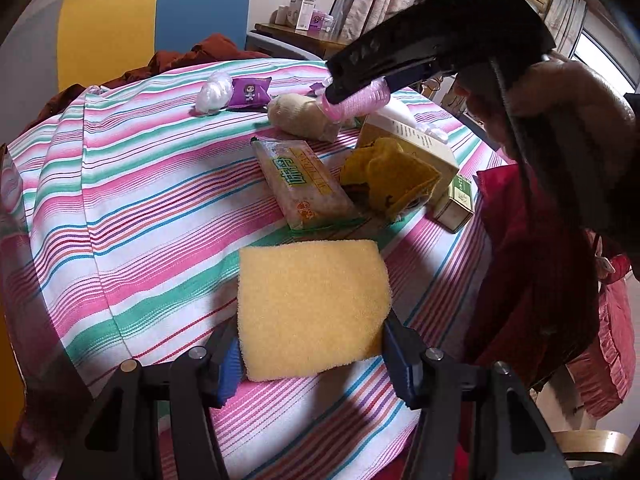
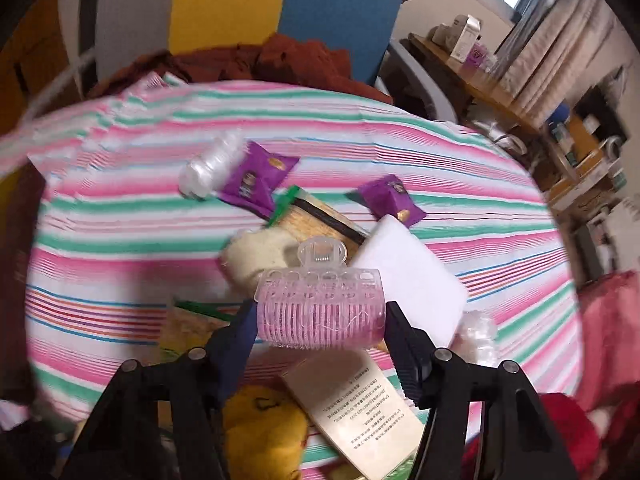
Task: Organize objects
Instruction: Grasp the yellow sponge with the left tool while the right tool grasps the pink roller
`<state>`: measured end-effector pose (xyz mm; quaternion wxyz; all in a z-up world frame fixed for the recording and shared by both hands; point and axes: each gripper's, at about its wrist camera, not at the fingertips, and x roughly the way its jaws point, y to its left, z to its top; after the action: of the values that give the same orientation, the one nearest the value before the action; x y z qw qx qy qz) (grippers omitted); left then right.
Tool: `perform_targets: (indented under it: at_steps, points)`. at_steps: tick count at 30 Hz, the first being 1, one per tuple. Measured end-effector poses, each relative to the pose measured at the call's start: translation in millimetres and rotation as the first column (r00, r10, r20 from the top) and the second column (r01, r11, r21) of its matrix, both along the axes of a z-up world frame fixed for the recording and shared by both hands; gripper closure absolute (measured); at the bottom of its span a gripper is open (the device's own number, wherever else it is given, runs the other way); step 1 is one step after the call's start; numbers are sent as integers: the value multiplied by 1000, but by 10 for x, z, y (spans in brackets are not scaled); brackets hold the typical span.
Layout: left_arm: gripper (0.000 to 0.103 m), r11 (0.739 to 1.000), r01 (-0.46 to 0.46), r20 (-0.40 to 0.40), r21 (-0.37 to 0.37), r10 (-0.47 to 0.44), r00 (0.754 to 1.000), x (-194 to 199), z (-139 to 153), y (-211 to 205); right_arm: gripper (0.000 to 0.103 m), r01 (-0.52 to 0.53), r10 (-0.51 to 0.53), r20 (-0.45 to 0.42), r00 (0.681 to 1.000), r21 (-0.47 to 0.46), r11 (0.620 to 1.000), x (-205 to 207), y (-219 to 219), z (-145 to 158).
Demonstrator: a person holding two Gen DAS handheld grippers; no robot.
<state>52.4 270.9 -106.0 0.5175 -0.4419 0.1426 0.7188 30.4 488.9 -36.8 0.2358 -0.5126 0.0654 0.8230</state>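
My left gripper (image 1: 312,346) is shut on a yellow sponge (image 1: 312,304), held just above the striped tablecloth (image 1: 140,208). My right gripper (image 2: 320,320) is shut on a pink hair roller clip (image 2: 320,308), held in the air over the pile of objects; in the left wrist view the right gripper (image 1: 340,94) with the roller (image 1: 360,100) hangs at the upper right. Below lie a beige rolled cloth (image 2: 256,252), a white pad (image 2: 408,276), a cream box (image 2: 360,404) and a yellow cloth (image 1: 392,176).
A green-lettered packet (image 1: 308,184), a small green box (image 1: 456,200), purple snack packs (image 1: 248,92) (image 2: 392,200) and a clear plastic wad (image 1: 214,92) lie on the table. A person's hand (image 1: 560,112) and red sleeve are at right. A brown garment (image 2: 280,60) lies behind the table.
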Motion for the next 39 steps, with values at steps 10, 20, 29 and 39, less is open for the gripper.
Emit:
perform_targets:
  at_steps: [10, 20, 29, 39]
  points:
    - [43, 1000, 0, -11, 4, 0, 1000, 10, 9, -5, 40, -27, -43, -238, 970, -282, 959, 388, 0, 333]
    - [43, 999, -28, -51, 25, 29, 998, 74, 207, -105, 40, -115, -77, -350, 934, -495, 861, 356, -116, 290]
    - [43, 992, -79, -59, 102, 85, 995, 38, 494, -308, 39, -162, -38, -359, 933, -512, 843, 172, -301, 259]
    - [43, 936, -298, -101, 188, 320, 942, -230, 956, -1029, 39, -320, 153, -393, 907, -403, 857, -60, -986, 390]
